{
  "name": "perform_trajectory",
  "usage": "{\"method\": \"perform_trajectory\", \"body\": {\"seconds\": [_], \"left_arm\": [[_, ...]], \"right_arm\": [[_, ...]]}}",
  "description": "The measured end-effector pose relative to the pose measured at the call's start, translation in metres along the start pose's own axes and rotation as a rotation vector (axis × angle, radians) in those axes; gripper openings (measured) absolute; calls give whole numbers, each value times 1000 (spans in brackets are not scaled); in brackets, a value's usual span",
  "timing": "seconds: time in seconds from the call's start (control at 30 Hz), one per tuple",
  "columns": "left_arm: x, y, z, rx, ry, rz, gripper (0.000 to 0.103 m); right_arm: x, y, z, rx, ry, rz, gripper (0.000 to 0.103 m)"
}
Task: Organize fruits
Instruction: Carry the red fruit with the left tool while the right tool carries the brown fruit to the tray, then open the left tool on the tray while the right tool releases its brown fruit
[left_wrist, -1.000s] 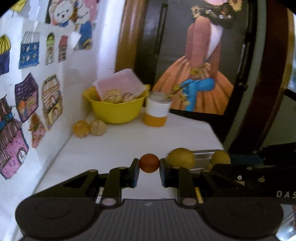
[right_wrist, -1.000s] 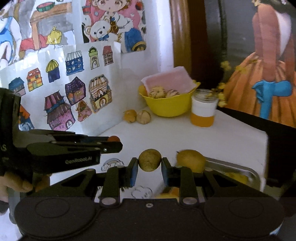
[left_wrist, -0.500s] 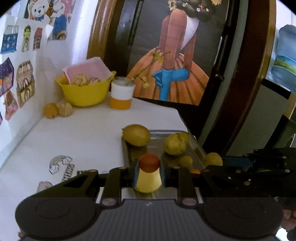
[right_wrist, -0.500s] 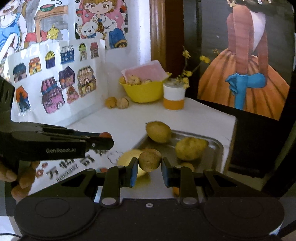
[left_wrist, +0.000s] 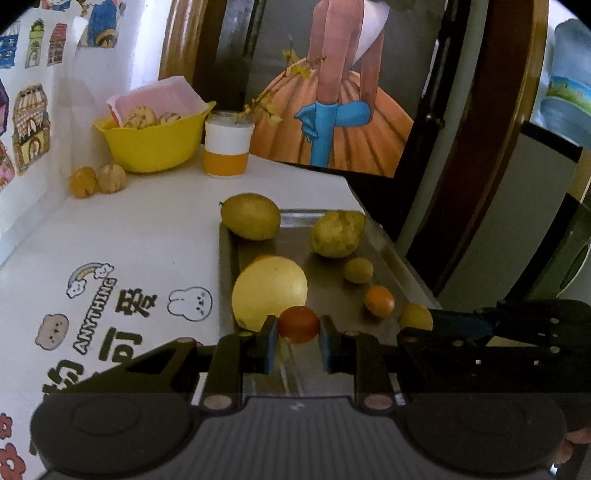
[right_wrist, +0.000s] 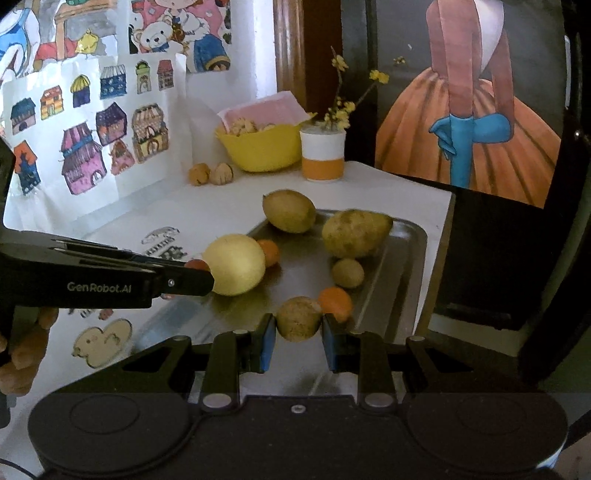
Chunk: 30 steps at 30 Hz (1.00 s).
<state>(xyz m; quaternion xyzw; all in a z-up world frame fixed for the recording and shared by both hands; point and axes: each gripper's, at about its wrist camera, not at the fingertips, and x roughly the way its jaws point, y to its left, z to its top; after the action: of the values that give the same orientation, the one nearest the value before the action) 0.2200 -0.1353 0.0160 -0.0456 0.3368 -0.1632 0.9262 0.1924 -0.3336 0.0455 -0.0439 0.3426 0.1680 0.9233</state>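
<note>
A metal tray (left_wrist: 332, 284) lies on the white table and holds several fruits: a big pale yellow one (left_wrist: 269, 291), two olive-yellow ones (left_wrist: 251, 216) (left_wrist: 337, 233), a small green one (left_wrist: 357, 270) and a small orange one (left_wrist: 379, 301). My left gripper (left_wrist: 298, 330) is shut on a small red-orange fruit (left_wrist: 298, 323) just above the tray's near left part, beside the big yellow fruit. My right gripper (right_wrist: 298, 332) is shut on a small brownish round fruit (right_wrist: 298, 318) over the tray's near end, close to an orange fruit (right_wrist: 335, 302).
A yellow bowl (left_wrist: 147, 147) with a pink cloth, a white-and-orange cup (left_wrist: 226, 151) and two small walnut-like fruits (left_wrist: 98, 179) stand at the back. A stickered wall runs along the left. The tray lies by the table's right edge. A hand (right_wrist: 22, 354) holds the left gripper.
Both grippers have swung from the back of the table to over the tray and come lower, each still holding its fruit. The tray's fruits now fill the views.
</note>
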Motion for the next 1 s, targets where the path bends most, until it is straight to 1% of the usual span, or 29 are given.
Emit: {"method": "perform_trajectory", "body": {"seconds": [0.33,0.73,0.8,0.87,0.97,1.0], "left_arm": [[14,-6,-8,15,32,33,25],[26,-2,-12,14,73,70,26],[25,-1,-12,8,70,73,26],[23,-1,-12,1,74,74,30],[18,1,-12,-19,75,67,36],[15,2,-12,-28,71,61,41]], "right_arm": [[13,-6,-14,8,-10,-27,29],[23,-6,-19,2,-29,-43,29],[22,-6,-20,3,-35,-47,31],[20,-6,-21,8,-40,-52,39],[13,-5,-22,12,-56,-60,47],[10,-5,-23,10,-66,-67,48]]}}
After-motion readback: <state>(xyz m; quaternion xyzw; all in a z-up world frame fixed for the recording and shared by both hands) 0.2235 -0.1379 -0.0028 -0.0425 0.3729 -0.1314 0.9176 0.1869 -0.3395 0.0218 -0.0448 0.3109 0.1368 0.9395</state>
